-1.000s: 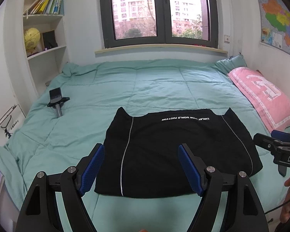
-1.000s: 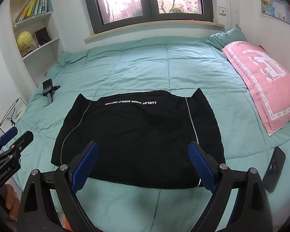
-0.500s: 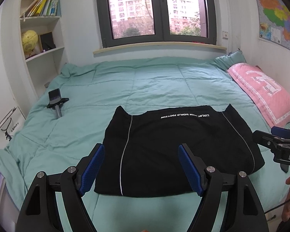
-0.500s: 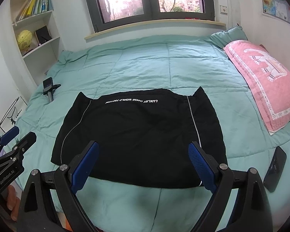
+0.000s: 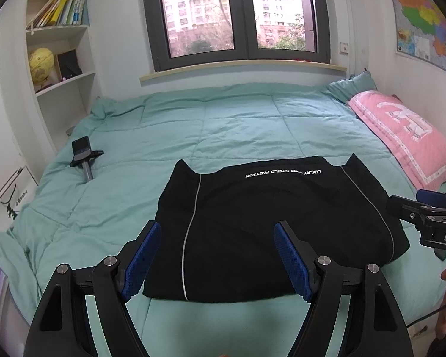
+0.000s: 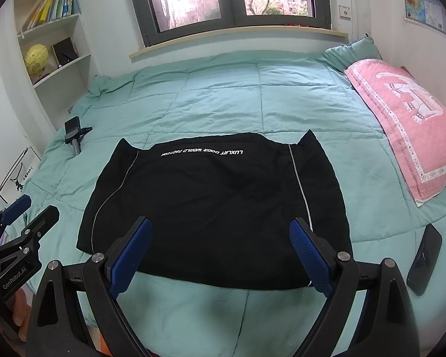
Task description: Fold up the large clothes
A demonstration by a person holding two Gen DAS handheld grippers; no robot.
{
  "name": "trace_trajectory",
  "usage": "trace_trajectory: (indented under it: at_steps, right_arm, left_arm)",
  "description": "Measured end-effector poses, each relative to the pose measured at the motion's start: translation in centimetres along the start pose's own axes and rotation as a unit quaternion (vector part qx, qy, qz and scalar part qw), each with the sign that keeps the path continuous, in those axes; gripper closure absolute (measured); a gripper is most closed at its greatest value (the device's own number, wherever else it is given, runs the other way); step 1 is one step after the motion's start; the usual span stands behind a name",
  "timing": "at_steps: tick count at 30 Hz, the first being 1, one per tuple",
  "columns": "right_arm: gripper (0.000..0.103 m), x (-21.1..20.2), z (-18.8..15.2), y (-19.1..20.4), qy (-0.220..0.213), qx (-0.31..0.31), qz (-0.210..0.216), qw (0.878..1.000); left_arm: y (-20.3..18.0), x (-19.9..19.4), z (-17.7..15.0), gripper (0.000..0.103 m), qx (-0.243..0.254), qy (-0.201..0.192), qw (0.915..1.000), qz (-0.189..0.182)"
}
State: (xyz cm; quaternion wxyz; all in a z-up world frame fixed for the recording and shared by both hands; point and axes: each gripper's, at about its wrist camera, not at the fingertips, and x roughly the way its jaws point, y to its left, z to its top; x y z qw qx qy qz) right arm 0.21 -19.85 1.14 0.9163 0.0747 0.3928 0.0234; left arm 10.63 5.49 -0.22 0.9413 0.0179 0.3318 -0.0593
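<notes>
Garment (image 5: 270, 223) edges clear of grippers

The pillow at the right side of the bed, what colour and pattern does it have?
The pillow is pink with a white animal figure and white dotted border, clearest in the right wrist view.

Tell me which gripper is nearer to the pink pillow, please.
Right. The right gripper hovers over the black garment's pillow-side half; the left gripper hovers farther from the pink pillow.
</notes>
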Motion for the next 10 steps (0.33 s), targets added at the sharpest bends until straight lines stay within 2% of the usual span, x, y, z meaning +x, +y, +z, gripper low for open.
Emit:
trace_trajectory:
  at_steps: [4,8,10]
  right_arm:
    - [0.009,0.24,0.01,0.05,0.003,0.0,-0.001,1.0]
    - [0.009,0.48,-0.08,0.02,0.006,-0.001,-0.001,1.0]
    - [0.009,0.58,-0.14,0.07,0.007,-0.001,-0.003,1.0]
  left_arm:
    - [-0.05,0.07,-0.06,0.024,0.003,-0.004,1.0,0.003]
    - [-0.31,-0.39,-0.33,0.024,0.024,-0.036,0.999,0.013]
    - [-0.22,-0.19,-0.3,0.024,0.025,-0.031,0.9991,0.015]
